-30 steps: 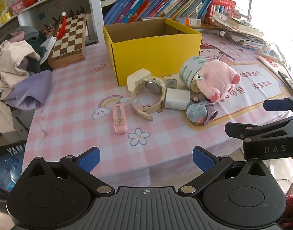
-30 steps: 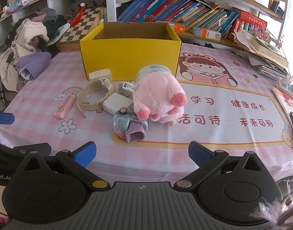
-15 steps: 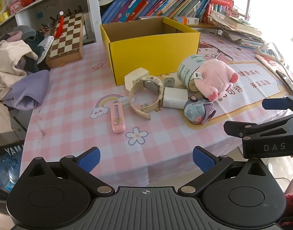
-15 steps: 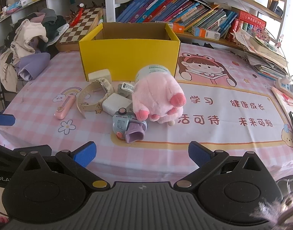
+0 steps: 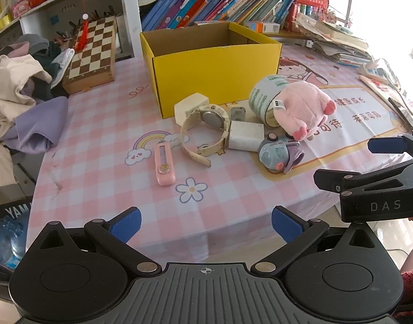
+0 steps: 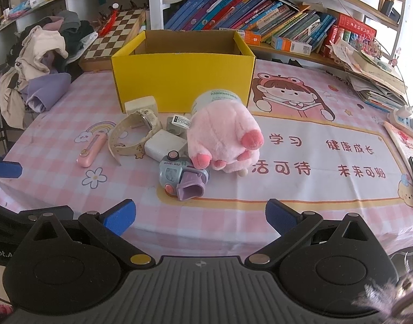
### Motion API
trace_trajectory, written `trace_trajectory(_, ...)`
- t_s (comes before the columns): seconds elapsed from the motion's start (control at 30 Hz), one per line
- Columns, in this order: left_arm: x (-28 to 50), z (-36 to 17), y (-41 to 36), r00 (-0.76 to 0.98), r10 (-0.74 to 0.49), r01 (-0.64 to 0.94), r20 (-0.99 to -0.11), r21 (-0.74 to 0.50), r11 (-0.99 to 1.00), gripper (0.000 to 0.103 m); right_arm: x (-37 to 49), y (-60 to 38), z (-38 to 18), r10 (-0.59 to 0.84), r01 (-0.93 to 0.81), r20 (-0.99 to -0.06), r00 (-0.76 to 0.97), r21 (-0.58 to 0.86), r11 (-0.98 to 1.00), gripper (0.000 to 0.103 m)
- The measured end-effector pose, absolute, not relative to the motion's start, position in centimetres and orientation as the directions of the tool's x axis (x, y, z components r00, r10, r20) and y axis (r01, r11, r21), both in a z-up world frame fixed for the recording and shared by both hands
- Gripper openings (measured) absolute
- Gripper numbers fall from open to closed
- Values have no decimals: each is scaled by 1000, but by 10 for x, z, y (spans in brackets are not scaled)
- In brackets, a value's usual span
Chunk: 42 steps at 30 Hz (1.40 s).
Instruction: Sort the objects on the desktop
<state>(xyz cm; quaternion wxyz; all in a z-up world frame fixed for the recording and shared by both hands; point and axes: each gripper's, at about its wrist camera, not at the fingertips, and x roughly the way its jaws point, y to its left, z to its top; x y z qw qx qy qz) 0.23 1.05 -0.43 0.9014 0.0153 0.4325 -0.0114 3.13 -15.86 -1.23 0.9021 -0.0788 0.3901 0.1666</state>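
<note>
An open yellow box (image 5: 211,67) (image 6: 182,75) stands on the pink checked tablecloth. In front of it lie a pink plush pig (image 5: 301,110) (image 6: 222,140), a tape roll (image 5: 263,100), a cream watch (image 5: 206,132) (image 6: 133,132), a white charger (image 5: 245,135) (image 6: 164,145), a cream block (image 5: 190,106), a grey-purple toy (image 5: 279,155) (image 6: 183,178) and a pink utility knife (image 5: 164,163) (image 6: 91,149). My left gripper (image 5: 205,222) is open and empty over the table's near edge. My right gripper (image 6: 199,216) is open and empty, near the toy.
A chessboard (image 5: 94,51) and a pile of clothes (image 5: 22,102) lie at the left. Books (image 6: 260,19) fill the shelf behind the box. Stacked papers (image 6: 373,81) and a power strip (image 6: 403,118) lie at the right. The right gripper's body shows in the left wrist view (image 5: 373,186).
Both grippers have moved slightly forward toward the table; the objects look a little nearer. Nothing was taken hold of and no object moved.
</note>
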Motion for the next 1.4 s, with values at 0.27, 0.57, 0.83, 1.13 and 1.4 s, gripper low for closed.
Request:
trace_trajectory(0.27, 3, -5, 12, 623, -10, 34, -782, 14, 999, 103, 32, -157, -13, 233, -363, -730, 642, -22, 932, 103)
trace_trajectory(0.57, 4, -5, 14, 625, -7, 26, -780, 13, 1000, 103, 33, -159, -12, 211, -329, -723, 658, -24, 944, 103)
trace_trajectory(0.83, 3, -5, 14, 627, -11, 30, -779, 11, 999, 103, 32, -157, -13, 211, -335, -728, 652, -27, 942, 103)
trace_trajectory(1.13, 0, -5, 16, 628, -14, 29, -778, 5, 1000, 103, 30, -156, -13, 211, -341, -731, 648, -31, 940, 103)
trace_trajectory(1.4, -3, -5, 16, 625, -18, 29, -780, 0, 1000, 103, 28, -153, -15, 217, -356, -739, 638, -34, 934, 103)
